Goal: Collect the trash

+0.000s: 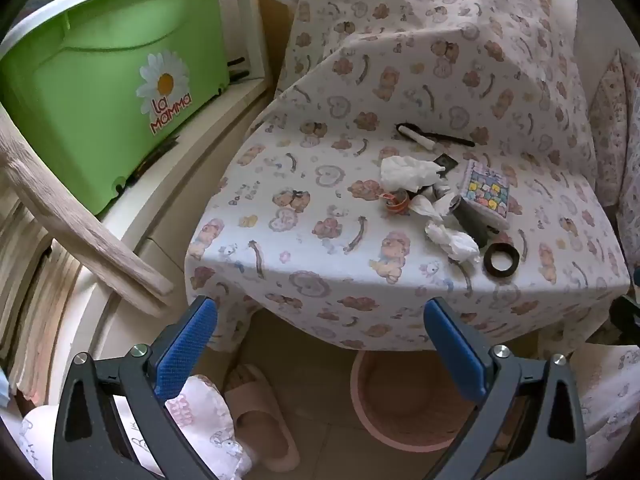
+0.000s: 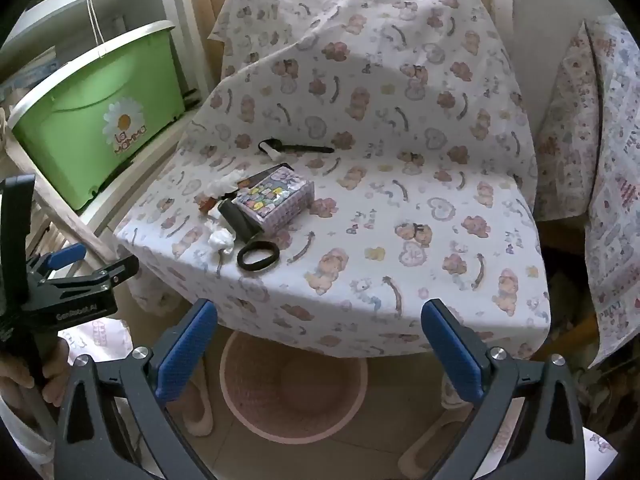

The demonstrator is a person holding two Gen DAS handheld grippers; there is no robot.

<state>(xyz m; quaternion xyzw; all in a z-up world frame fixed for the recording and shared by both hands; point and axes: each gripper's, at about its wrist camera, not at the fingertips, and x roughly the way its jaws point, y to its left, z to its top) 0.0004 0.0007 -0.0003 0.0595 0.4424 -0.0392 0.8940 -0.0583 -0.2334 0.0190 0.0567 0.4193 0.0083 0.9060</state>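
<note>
Crumpled white tissues (image 1: 408, 172) (image 1: 454, 240) lie on a chair covered with a bear-print cloth (image 1: 320, 208), beside an orange wrapper (image 1: 396, 202), a black tube (image 1: 472, 216), a pastel box (image 1: 486, 192), a black ring (image 1: 501, 259) and a black-handled tool (image 1: 432, 136). The right wrist view shows the tissues (image 2: 222, 240), the box (image 2: 274, 196) and the ring (image 2: 258, 256). A pink bin (image 1: 404, 400) (image 2: 294, 384) stands on the floor under the chair's front edge. My left gripper (image 1: 320, 344) is open and empty, in front of the chair. My right gripper (image 2: 320, 344) is open and empty, above the bin.
A green "La Mamma" tub (image 1: 108, 92) (image 2: 100, 120) sits on a white shelf at the left. A wooden bar (image 1: 80, 232) slants beside it. Pink slippers (image 1: 260, 412) are on the floor. More printed cloth (image 2: 600, 160) hangs at the right.
</note>
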